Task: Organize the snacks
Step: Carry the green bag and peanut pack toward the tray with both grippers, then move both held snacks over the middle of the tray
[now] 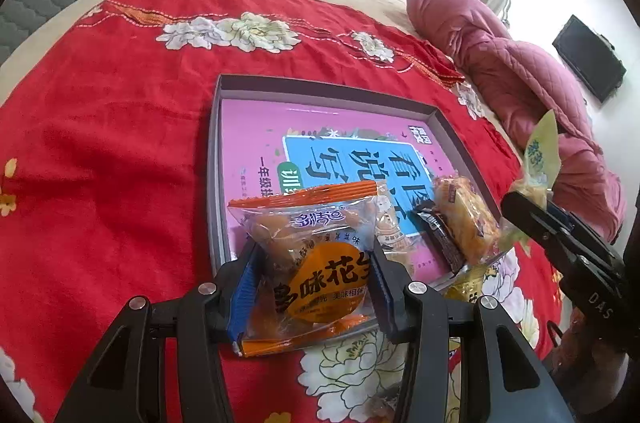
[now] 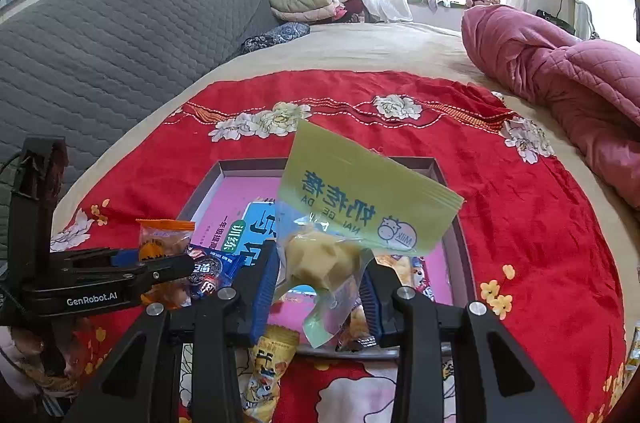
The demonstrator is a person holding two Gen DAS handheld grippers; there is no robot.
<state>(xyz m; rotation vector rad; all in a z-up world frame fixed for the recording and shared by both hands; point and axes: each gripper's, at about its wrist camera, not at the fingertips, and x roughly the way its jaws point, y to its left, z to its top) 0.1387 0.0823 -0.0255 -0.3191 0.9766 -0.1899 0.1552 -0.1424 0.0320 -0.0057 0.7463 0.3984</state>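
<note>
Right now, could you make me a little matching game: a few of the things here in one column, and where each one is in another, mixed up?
Things:
1. orange peanut packet
2. green milk candy packet
3. cake in clear wrapper
4. pink quilt

Places:
A. lying inside the grey tray
B. bunched at the edge of the bed
C. gripped in the left tongs
D. gripped in the right tongs

Pairs: 1-C, 2-D, 3-A, 4-B
</note>
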